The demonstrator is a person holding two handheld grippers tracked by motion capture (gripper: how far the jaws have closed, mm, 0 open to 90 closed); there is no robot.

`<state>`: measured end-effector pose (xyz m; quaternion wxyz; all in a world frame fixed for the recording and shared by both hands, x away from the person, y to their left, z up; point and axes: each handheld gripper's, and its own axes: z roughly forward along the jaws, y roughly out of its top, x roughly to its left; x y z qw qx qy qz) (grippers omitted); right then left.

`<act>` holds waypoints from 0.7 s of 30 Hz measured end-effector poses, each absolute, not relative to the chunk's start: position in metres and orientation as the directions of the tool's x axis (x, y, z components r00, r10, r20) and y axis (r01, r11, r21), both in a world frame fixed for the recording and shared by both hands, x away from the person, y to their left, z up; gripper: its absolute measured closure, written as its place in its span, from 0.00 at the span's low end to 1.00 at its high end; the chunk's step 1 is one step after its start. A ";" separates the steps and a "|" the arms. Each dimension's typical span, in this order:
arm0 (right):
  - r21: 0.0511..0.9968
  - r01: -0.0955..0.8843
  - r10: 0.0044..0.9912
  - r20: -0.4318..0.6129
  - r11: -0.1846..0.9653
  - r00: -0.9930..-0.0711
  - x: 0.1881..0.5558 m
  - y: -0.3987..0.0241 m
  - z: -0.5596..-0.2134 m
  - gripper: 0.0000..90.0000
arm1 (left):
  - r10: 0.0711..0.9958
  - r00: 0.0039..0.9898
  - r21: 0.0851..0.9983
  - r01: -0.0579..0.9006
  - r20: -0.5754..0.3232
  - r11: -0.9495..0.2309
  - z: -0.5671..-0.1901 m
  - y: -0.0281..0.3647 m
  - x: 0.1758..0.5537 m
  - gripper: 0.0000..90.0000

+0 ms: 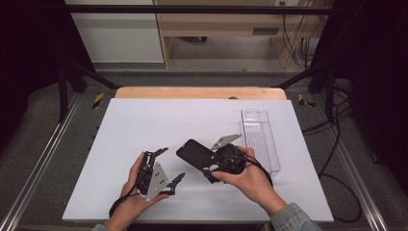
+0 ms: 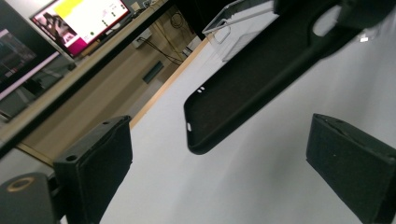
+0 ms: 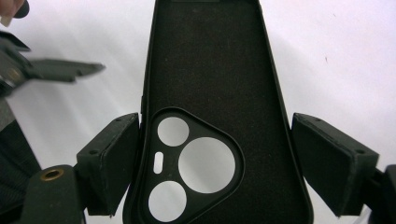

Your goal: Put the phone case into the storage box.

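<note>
A black phone case (image 1: 195,153) hangs in the air above the white table (image 1: 144,120), with my right gripper (image 1: 211,161) shut on its camera-cutout end. In the right gripper view the case (image 3: 210,70) runs away between the two pads, its dark inner lining facing the camera, and my right gripper (image 3: 215,154) clamps its long edges. My left gripper (image 1: 171,164) stands open and empty to the left of the case, a short way off. In the left gripper view the case (image 2: 261,79) floats ahead of the spread jaws of my left gripper (image 2: 219,172), with nothing between them.
A clear plastic box (image 1: 260,139) lies lengthwise at the table's right side, just behind the right hand; its near corner (image 2: 233,28) shows past the case. A wooden strip (image 1: 199,92) edges the far side. A lit monitor (image 2: 79,21) stands beyond the table.
</note>
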<state>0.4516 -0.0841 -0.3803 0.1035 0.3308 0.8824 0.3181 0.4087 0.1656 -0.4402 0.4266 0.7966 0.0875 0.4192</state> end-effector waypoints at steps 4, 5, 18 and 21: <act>0.610 0.507 0.629 0.018 0.609 -0.777 0.453 -0.076 -0.374 0.20 | 0.479 0.590 0.708 -0.240 0.650 -0.664 -0.445 0.164 0.402 0.12; 0.606 0.504 0.622 0.020 0.615 -0.783 0.454 -0.073 -0.373 0.20 | 0.470 0.583 0.695 -0.245 0.662 -0.676 -0.447 0.163 0.401 0.13; 0.570 0.472 0.557 0.030 0.672 -0.830 0.452 -0.040 -0.369 0.20 | 0.404 0.495 0.587 -0.298 0.769 -0.753 -0.452 0.161 0.392 0.41; 0.571 0.464 0.548 0.030 0.677 -0.836 0.450 -0.036 -0.368 0.19 | 0.395 0.488 0.575 -0.303 0.779 -0.760 -0.452 0.160 0.391 0.46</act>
